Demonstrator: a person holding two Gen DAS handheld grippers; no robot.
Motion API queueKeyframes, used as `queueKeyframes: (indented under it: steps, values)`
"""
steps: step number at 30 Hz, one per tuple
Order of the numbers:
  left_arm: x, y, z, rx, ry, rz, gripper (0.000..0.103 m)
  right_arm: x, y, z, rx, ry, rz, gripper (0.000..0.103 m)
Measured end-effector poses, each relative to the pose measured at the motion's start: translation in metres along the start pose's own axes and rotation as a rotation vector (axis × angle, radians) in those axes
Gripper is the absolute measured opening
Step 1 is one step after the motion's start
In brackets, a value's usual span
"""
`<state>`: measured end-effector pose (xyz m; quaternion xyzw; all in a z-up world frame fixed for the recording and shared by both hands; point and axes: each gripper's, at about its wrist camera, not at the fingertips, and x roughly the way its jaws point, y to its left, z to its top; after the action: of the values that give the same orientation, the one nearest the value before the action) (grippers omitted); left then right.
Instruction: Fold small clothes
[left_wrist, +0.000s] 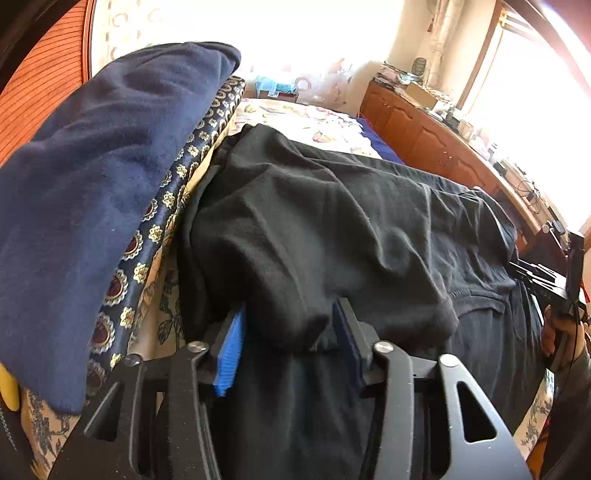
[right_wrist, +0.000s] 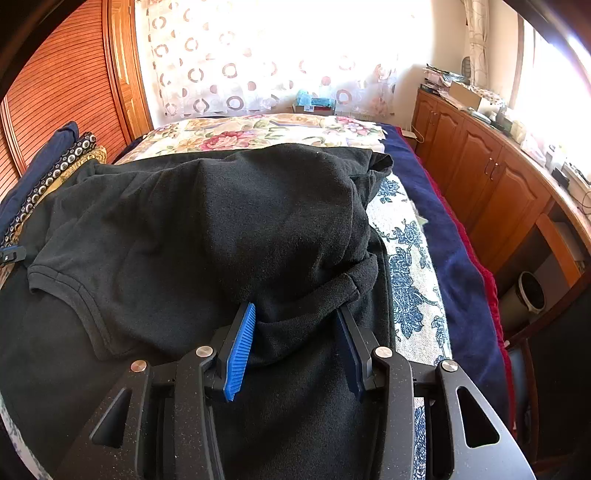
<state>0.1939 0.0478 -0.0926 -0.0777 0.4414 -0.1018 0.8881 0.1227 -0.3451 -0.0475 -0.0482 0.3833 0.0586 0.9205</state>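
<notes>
Roughly, largest first:

Bed: floral-covered bed (right_wrist: 410, 236) runs from near to far, toward the curtained window; wooden cabinets stand along its right side.

Garment: black T-shirt (right_wrist: 207, 221) is spread across the near half of the bed, long axis left to right, collar (right_wrist: 85, 299) at the near left in the right wrist view. Part of it is lifted and doubled over itself (a fold in progress, by my reading).

Stack: navy folded cloth (left_wrist: 85, 184) on a patterned one sits at the left edge of the bed, just beside the shirt.

Left gripper (left_wrist: 288, 328): low over the left end of the shirt, pointing far; jaws stand apart with a bunched fold of black fabric between them, touching at least the right pad. Whether it is truly pinched, I cannot tell.

Right gripper (right_wrist: 295, 325): at the right end of the shirt, pointing far; jaws apart, a ribbed hem draped across the gap. Grip likewise uncertain.

Relation: each gripper has its own end of the shirt directly ahead, so neither is nearer.
</notes>
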Motion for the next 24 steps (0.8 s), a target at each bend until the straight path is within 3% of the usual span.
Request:
queueKeyframes:
  steps: [1,4,10,18,20,22,24]
  values:
    - [0.002,0.0,0.0,0.002,-0.001,0.005,0.028,0.0,0.001,-0.001,0.0,0.0,0.0,0.045]
    - [0.001,0.001,-0.001,0.006,-0.02,0.006,0.011,0.0,0.001,-0.001,-0.001,0.0,-0.001,0.045]
    - [-0.027,-0.003,-0.002,0.001,-0.114,-0.015,0.008,0.005,0.003,-0.001,-0.001,0.0,-0.002,0.045]
    - [-0.032,-0.002,-0.003,0.007,-0.126,-0.007,0.007,0.005,0.007,-0.002,-0.007,-0.002,-0.012,0.045]
    - [-0.036,-0.005,-0.009,0.026,-0.132,0.001,0.007,0.004,0.005,-0.002,0.003,-0.004,0.007,0.035]
    - [-0.039,-0.008,-0.009,0.044,-0.14,0.014,0.007,0.003,0.006,-0.002,0.002,-0.011,0.01,0.011]
    - [-0.043,-0.011,-0.008,0.05,-0.153,0.013,0.006,-0.002,0.008,-0.002,-0.007,-0.035,0.017,0.006]
